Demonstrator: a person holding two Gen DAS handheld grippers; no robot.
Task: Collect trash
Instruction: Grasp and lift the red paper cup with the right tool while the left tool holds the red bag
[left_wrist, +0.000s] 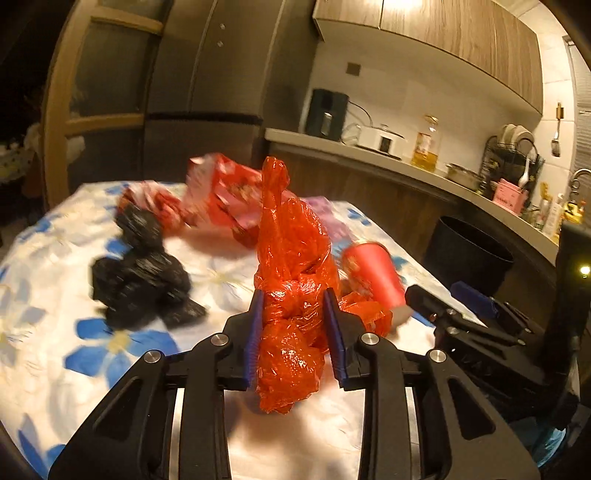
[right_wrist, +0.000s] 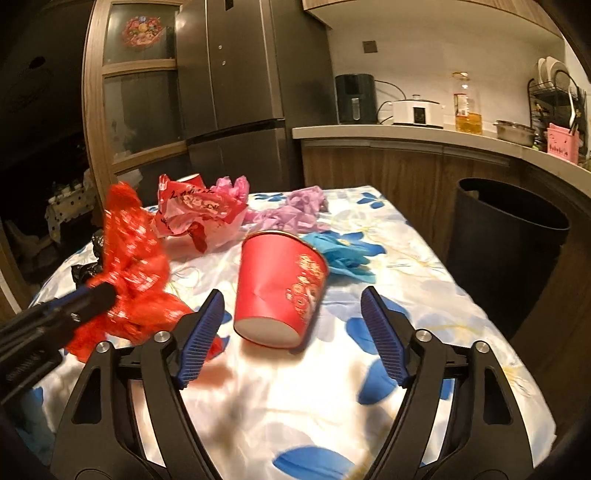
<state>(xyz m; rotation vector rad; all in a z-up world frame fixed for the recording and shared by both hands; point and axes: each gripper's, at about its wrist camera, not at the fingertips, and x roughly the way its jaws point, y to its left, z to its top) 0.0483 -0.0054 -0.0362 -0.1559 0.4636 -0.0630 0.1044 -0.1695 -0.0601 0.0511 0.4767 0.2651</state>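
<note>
The cup (right_wrist: 280, 288) lies on the table (right_wrist: 424, 280), left of the bin (right_wrist: 506, 236).

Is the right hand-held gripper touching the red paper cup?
Apart. The right wrist view shows the right hand-held gripper open, with tablecloth visible between each pad and the red paper cup.

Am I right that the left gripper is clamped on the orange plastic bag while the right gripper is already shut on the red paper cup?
Not quite. The left gripper is indeed clamped on the orange plastic bag, but the right gripper is open: in the right wrist view its pads stand clear of the red paper cup, which lies tilted on the tablecloth between them.
</note>
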